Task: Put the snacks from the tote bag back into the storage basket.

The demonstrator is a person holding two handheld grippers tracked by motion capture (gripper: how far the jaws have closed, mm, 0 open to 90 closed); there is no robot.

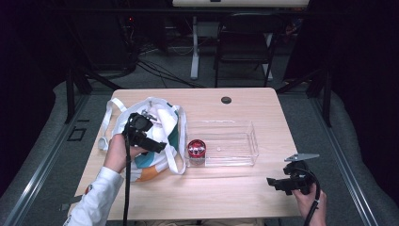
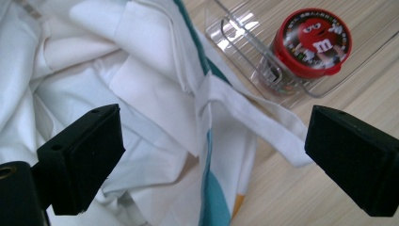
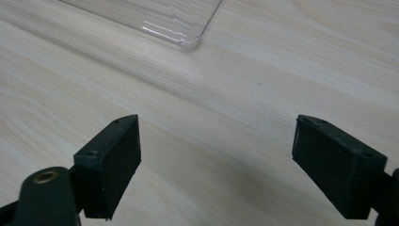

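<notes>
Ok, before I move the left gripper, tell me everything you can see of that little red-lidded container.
The red-lidded container is a small round tub with a clear body and a glossy red lid printed with a red M&M's character. A small tab sticks out from the lid's rim. It stands upright inside the clear plastic tray, at the end nearest the white tote bag. What is inside it is hard to make out. Neither gripper touches it; the left gripper hovers open over the bag.
</notes>
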